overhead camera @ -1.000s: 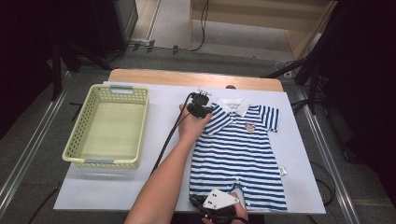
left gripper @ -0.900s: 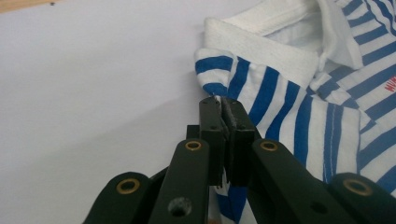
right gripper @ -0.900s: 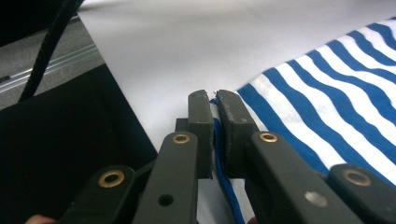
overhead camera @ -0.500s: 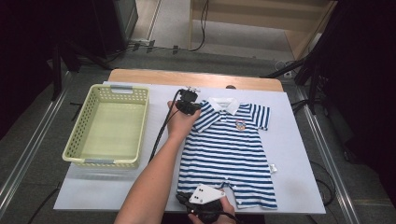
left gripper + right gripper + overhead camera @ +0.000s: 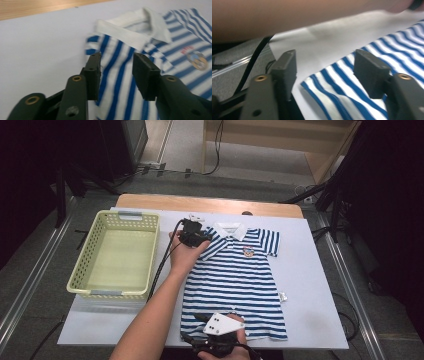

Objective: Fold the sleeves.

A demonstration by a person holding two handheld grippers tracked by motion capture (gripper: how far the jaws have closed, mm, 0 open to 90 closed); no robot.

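1. Two tools are over one little striped shirt (image 5: 235, 280) that lies flat on the white bench (image 5: 310, 285).
2. The left tool (image 5: 199, 236) sits at the top of the shirt, right by the white collar (image 5: 231, 230). Its jaws have just been opening. In the left gripper view the left tool (image 5: 116, 72) has a gap between its black pads, and the pads do not press on the cloth. The blue and white stripes of the shirt's shoulder show in that gap, under the pads.
3. The right tool (image 5: 202, 322) is at the bottom edge of the shirt, close to the person. Its jaws have just been opening too. In the right gripper view the right tool (image 5: 325, 67) stands wide open, with the corner of the shirt's hem lying on the bench between the pads. The pads do not touch it.
4. Past the left tool, on the side away from the shirt, stands a pale yellow basket (image 5: 80, 285). It is near that tool but not touching it.
5. The person's left forearm (image 5: 150, 320) crosses the bench between the basket and the shirt.
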